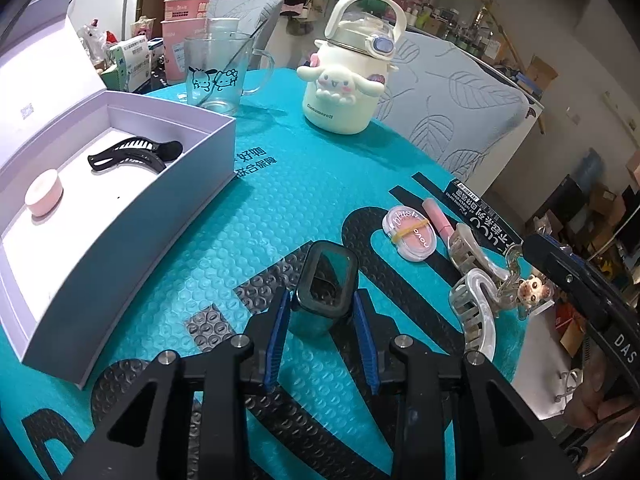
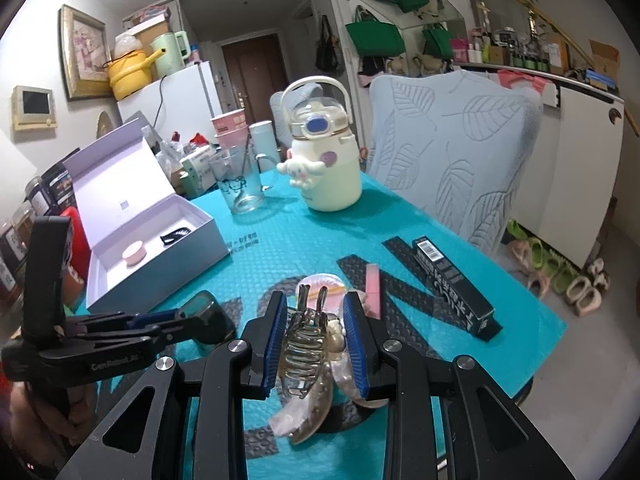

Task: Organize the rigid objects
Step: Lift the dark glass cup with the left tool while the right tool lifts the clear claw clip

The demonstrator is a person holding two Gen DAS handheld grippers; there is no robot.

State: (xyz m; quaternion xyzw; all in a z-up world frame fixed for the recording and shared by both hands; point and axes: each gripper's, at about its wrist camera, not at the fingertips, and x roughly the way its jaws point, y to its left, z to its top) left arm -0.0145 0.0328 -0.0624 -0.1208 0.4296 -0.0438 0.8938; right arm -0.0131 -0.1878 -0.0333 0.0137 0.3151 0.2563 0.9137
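Note:
My left gripper (image 1: 320, 294) is shut on a small dark rectangular case (image 1: 326, 280) that stands on the teal bubble mat (image 1: 280, 200), with a blue pad pressed against each side. My right gripper (image 2: 315, 298) is shut on a clear hair claw clip (image 2: 304, 344), teeth pointing up, and a pearly claw clip (image 2: 344, 376) lies against it. To the left stands an open lavender box (image 1: 120, 208) holding a black hair clip (image 1: 132, 154) and a pink round jar (image 1: 44, 192). A blush compact (image 1: 410, 234) and a pink tube (image 1: 438, 214) lie beyond the clips.
A glass mug (image 1: 218, 74) and a cream cartoon bottle (image 1: 344, 84) stand at the back of the mat. A long black carton (image 2: 456, 284) lies at the right edge, and a monkey keychain (image 1: 532, 292) sits beside the clips. A chair with a leaf-pattern cover (image 2: 452, 152) stands behind the table.

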